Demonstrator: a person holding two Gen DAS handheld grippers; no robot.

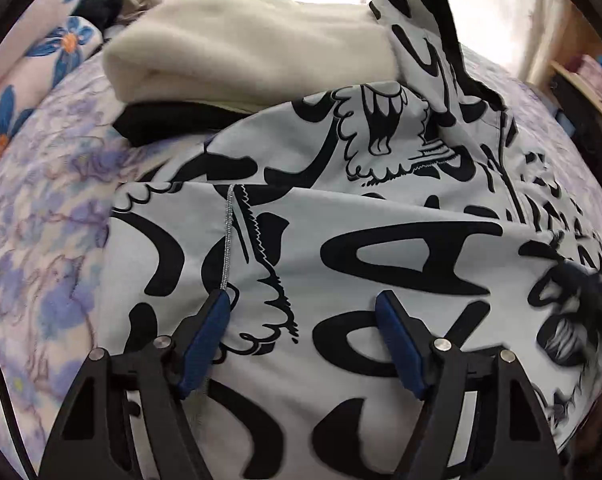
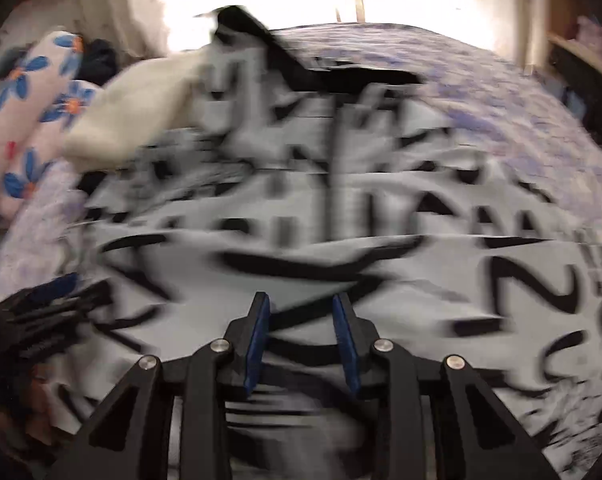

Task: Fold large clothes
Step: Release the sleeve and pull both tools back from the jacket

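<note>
A large grey garment with bold black graffiti print (image 1: 341,240) lies spread and partly folded on the bed; a folded edge crosses its middle. My left gripper (image 1: 305,300) is open just above the garment's near part, with nothing between its blue pads. A thin silver cord (image 1: 227,236) runs up from the left pad. In the blurred right wrist view the same garment (image 2: 341,220) fills the middle. My right gripper (image 2: 301,300) hovers over it with its jaws partly apart and empty. The other gripper shows as a dark blur at the left edge.
A folded cream fleece (image 1: 241,48) sits on a black garment (image 1: 173,124) at the back left, touching the printed garment's raised corner. The lilac floral bedsheet (image 1: 41,220) lies underneath. A blue-flowered pillow (image 1: 33,60) is far left, a wooden shelf (image 1: 581,84) at right.
</note>
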